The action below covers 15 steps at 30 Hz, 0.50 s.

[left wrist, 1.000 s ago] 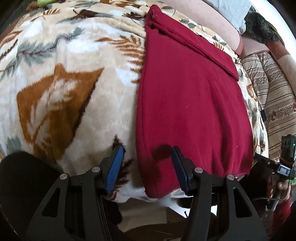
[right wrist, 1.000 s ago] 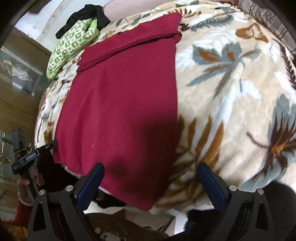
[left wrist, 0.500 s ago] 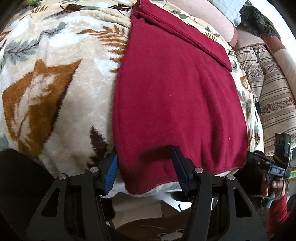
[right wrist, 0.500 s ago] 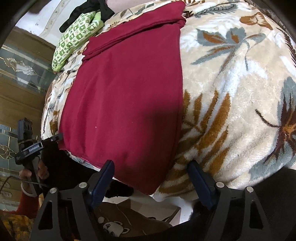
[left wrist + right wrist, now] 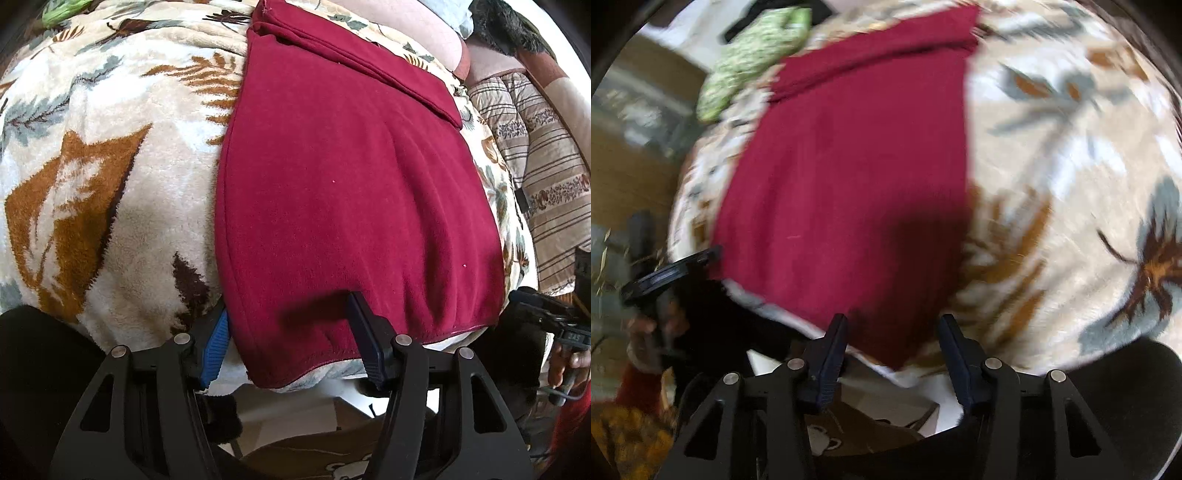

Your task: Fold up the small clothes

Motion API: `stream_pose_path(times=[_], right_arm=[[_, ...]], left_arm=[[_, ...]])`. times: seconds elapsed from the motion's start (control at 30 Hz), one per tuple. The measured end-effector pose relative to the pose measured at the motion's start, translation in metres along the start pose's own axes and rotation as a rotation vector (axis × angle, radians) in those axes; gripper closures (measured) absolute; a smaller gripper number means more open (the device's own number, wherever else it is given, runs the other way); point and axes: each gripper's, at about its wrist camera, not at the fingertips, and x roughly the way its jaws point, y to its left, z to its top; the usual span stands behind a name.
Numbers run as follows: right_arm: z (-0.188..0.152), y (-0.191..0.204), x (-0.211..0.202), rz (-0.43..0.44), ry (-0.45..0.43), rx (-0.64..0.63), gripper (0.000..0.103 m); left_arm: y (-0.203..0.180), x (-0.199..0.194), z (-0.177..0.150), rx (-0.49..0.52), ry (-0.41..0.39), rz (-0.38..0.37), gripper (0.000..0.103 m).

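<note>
Maroon fleece garment (image 5: 354, 206) lies flat on the leaf-print blanket (image 5: 110, 192), its near corners between the parted jaws of the left gripper (image 5: 288, 332), just opening, and the right gripper (image 5: 892, 332), just closing, neither pressing.

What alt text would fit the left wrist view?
A dark red garment lies flat on a leaf-print fleece blanket, its far edge folded over. The left hand-held gripper straddles the garment's near left corner, blue-padded jaws apart, one each side. At the right edge, a hand holds the other hand-held gripper.
</note>
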Motion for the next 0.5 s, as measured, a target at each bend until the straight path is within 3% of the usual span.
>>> stream_pose_path(times=[0.2, 0.3, 0.37, 0.5], right_arm=[[0.000, -0.008, 0.018, -0.069, 0.043, 0.013, 0.053], [-0.001, -0.014, 0.024, -0.052, 0.040, 0.035, 0.053], [-0.001, -0.018, 0.024, -0.038, 0.032, 0.051, 0.053], [-0.001, -0.022, 0.026, 0.064, 0.012, 0.090, 0.056]], left_arm=[[-0.002, 0.000, 0.000, -0.003, 0.001, 0.011, 0.042], [0.000, 0.001, 0.001, -0.012, -0.001, 0.006, 0.039], [-0.001, 0.003, 0.002, -0.016, 0.000, -0.005, 0.031], [-0.006, 0.005, 0.002, 0.005, 0.001, 0.006, 0.026]])
